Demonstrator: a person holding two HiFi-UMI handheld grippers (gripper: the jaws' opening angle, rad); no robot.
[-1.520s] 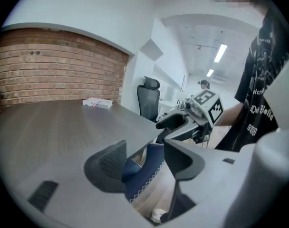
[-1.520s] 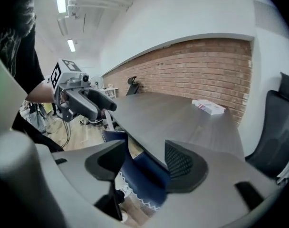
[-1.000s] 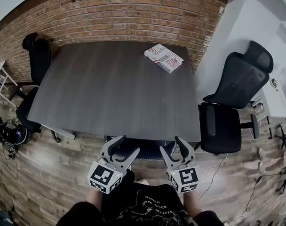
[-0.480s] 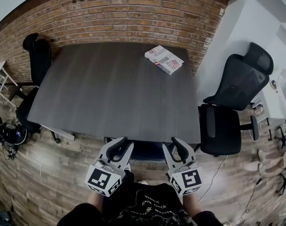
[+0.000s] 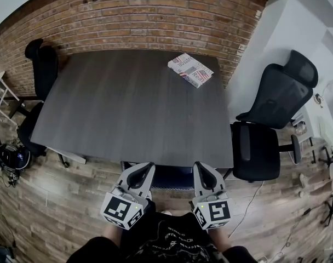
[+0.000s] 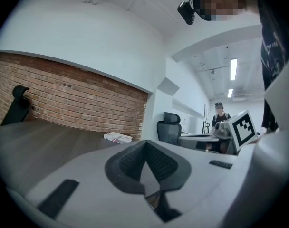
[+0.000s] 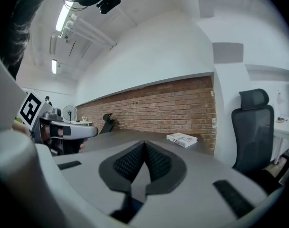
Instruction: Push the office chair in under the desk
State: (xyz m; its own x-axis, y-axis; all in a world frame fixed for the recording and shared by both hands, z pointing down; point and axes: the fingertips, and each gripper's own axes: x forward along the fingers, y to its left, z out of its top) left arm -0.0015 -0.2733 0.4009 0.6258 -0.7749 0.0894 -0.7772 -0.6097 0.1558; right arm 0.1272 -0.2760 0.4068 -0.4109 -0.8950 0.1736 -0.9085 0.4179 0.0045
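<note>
Pushed in beneath the near edge of the desk: the office chair, only a strip of its dark back showing past the tabletop. At the left end of that strip, the left gripper; at the right end, the right gripper. Both level with the desk edge and aimed across it toward the brick wall.

Left jaws just closed, now pressed fully together, with nothing caught between them. Right jaws the same: just closed, tips meeting, nothing in the grip. From the head view, both sets of tips over the top of the chair back; impossible to tell whether touching it or just above.

Further out, on the far right corner of the dark tabletop, a flat patterned packet, well apart from both grippers. To the right of the desk, a second black chair with a headrest, turned side-on and standing clear of the table. At the far left corner, a third black chair against the wall. Below that, on the wooden floor, a dark heap of gear and cables. In the left gripper view, far off in the white room, a standing person.
</note>
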